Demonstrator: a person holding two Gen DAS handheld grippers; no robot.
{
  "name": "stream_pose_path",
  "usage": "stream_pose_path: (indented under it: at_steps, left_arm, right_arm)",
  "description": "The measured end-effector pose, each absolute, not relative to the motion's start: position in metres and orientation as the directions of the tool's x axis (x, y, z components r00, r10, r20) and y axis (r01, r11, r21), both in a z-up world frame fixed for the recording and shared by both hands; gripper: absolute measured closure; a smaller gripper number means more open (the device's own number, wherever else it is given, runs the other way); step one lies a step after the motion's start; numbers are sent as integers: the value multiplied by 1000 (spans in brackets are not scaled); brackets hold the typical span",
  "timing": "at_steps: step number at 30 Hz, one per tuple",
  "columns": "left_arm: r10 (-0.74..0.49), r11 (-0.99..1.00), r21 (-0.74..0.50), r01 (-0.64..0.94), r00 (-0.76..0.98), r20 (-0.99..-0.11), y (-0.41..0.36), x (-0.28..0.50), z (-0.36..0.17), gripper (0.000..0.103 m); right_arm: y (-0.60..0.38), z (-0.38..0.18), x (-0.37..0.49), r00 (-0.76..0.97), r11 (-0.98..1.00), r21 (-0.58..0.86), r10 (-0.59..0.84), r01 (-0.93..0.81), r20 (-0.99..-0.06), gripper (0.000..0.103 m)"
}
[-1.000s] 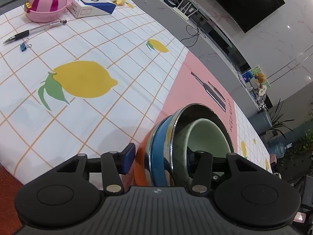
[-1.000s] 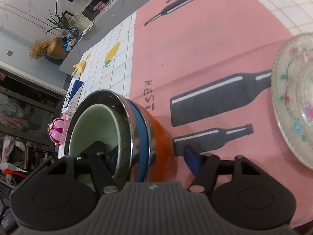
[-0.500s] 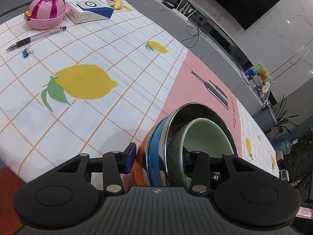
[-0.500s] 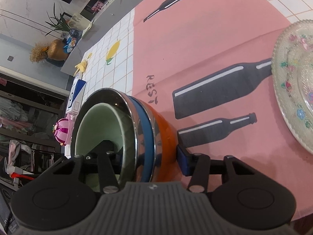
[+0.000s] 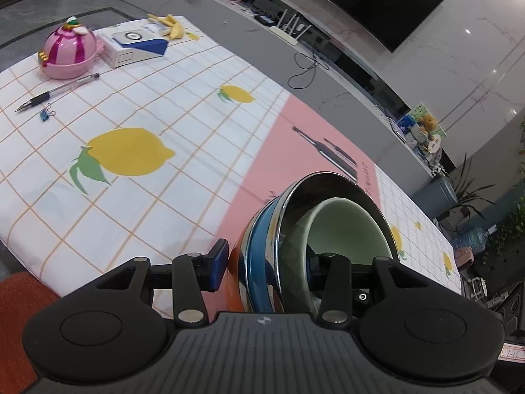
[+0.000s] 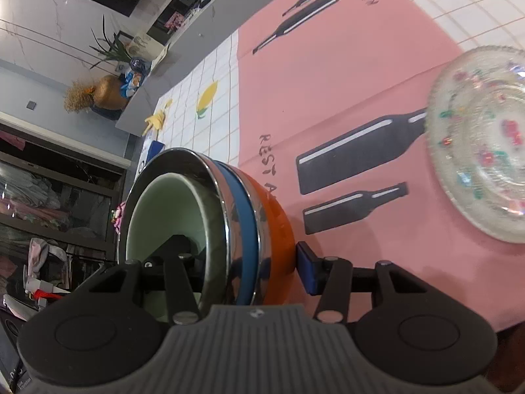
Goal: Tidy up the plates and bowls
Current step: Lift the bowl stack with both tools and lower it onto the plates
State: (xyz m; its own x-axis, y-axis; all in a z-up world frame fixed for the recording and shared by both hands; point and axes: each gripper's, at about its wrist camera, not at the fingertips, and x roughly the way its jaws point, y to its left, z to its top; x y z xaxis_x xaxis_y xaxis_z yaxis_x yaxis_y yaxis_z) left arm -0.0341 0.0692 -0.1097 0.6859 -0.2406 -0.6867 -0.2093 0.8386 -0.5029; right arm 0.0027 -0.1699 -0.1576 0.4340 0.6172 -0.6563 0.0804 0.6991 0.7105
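Observation:
A nested stack of bowls, orange point(image 5: 237, 256) outermost, then blue point(image 5: 259, 246), steel point(image 5: 295, 216) and pale green point(image 5: 344, 226) innermost, hangs tilted just above the pink part of the tablecloth. My left gripper point(image 5: 265, 266) is shut on one side of its wall, with the blue pad on the orange outside and the other finger inside the green bowl. My right gripper point(image 6: 244, 259) is shut on the opposite side of the bowl stack point(image 6: 275, 216) in the same way. A clear glass plate point(image 6: 485, 138) with coloured flecks lies on the cloth at the right.
On the far lemon-print cloth lie a pink lidded box point(image 5: 69, 49), a white and blue carton point(image 5: 134, 44), a pen point(image 5: 55, 92) and a blue clip point(image 5: 46, 115). The table's near edge and an orange seat point(image 5: 16, 312) show at lower left.
Both grippers' jaws narrowed until the outer pads met the orange bowl. The stack then rose a little from the cloth with both grippers.

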Motion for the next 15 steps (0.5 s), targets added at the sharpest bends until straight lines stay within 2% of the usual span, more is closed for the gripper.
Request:
stream_pose_path:
  at_steps: [15]
  left_arm:
    - [-330,869,-490,-66,661,-674,-30,-20,-88,54]
  right_arm:
    - [-270,-133,-20,552,669,733,567,124,-611,54]
